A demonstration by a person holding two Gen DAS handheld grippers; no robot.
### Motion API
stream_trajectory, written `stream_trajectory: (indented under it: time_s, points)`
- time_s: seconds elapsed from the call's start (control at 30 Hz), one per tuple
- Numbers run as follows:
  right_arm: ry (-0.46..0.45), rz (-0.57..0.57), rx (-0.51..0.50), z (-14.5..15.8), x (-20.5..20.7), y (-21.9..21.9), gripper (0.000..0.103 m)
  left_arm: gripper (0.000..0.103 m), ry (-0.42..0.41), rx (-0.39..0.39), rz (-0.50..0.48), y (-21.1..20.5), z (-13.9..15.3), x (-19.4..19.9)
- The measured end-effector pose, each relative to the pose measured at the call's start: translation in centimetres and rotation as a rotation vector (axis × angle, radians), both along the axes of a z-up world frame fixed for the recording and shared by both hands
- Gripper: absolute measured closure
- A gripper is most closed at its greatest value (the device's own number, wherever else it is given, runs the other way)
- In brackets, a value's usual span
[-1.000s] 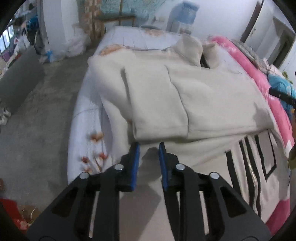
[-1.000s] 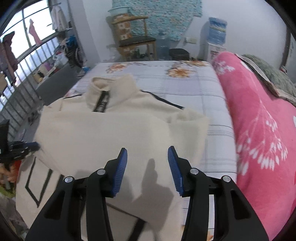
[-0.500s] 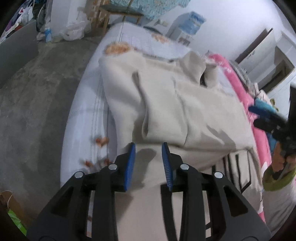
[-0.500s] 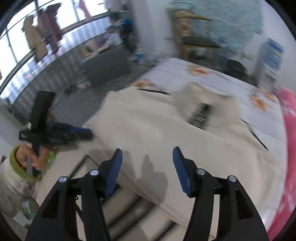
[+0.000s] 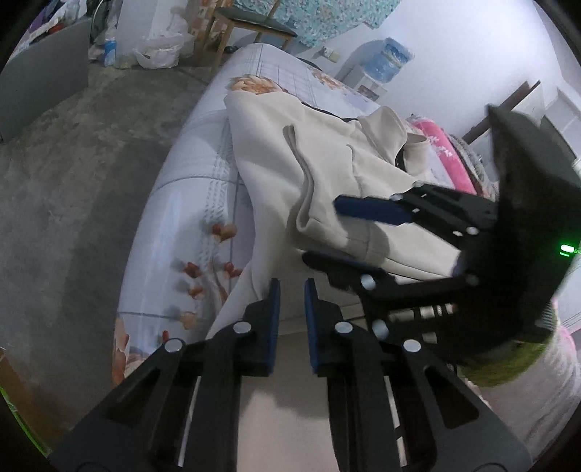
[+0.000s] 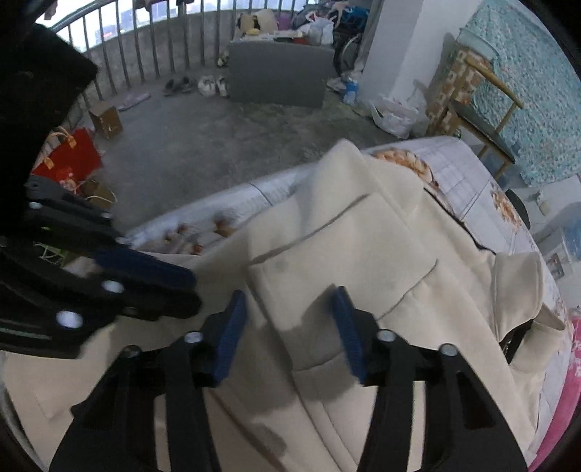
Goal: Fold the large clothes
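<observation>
Cream jacket lies part-folded on the bed, sleeves laid in for folding, as the left gripper and right gripper close, empty, over its near hem.

You are in a lived-in bedroom at home: a bed under a white floral-print sheet, a wooden chair with a dark seat, a blue-bottled water dispenser, worn shoes on the bare grey concrete floor, and a barred metal railing.
</observation>
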State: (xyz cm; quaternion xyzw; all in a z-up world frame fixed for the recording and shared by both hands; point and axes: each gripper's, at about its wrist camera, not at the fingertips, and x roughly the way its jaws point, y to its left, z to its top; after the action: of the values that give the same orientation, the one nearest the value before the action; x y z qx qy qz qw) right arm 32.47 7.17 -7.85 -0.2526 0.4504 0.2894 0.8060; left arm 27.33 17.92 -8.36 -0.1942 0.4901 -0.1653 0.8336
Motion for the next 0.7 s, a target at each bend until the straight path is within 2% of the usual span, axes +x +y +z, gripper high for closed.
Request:
stream_trajectory:
  time_s: [0.03, 0.07, 0.1, 0.17, 0.27, 0.37, 0.47, 0.53, 0.6, 0.63, 0.67, 0.7]
  points:
    - [-0.002, -0.013, 0.013, 0.1, 0.1, -0.3, 0.072, 0.09, -0.004, -0.012, 0.001, 0.1, -0.1, -0.1]
    - [-0.001, -0.041, 0.023, 0.4, 0.3, -0.8, 0.085, 0.09, -0.007, -0.016, -0.001, 0.2, -0.1, -0.2]
    - [0.009, -0.058, 0.048, 0.6, 0.7, -1.3, 0.092, 0.09, -0.011, -0.021, -0.002, 0.2, -0.1, -0.2]
    - [0.024, -0.109, 0.137, 1.9, 1.1, -2.7, 0.093, 0.09, -0.026, -0.016, -0.012, 0.2, -0.1, -0.5]
    - [0.009, -0.194, 0.338, 5.9, 1.1, -5.3, 0.094, 0.09, -0.038, -0.013, -0.018, 0.1, -0.2, -0.7]
    - [0.01, -0.196, 0.495, 8.5, 1.0, -6.3, 0.094, 0.09, -0.042, -0.023, -0.017, 0.3, -0.2, -0.7]
    - [0.008, -0.159, 0.464, 7.9, 0.8, -4.0, 0.093, 0.09, -0.039, -0.042, -0.013, 0.6, -0.2, -0.9]
    - [0.07, -0.144, 0.386, 5.6, 1.5, -2.1, 0.088, 0.09, -0.041, -0.046, -0.01, 0.7, 0.0, -1.1]
    - [0.18, -0.134, 0.292, 2.4, 2.3, -1.2, 0.074, 0.089, -0.05, -0.041, -0.007, 0.8, 0.4, -1.6]
    - [0.208, -0.137, 0.274, 1.8, 2.5, -1.3, 0.072, 0.087, -0.056, -0.032, -0.007, 0.9, 0.7, -2.0]
    - [0.224, -0.146, 0.283, 1.8, 2.3, -1.9, 0.072, 0.083, -0.058, -0.025, -0.009, 0.9, 1.0, -2.4]
    - [0.226, -0.151, 0.306, 2.4, 2.1, -2.5, 0.065, 0.08, -0.061, -0.012, -0.01, 0.9, 1.4, -2.8]
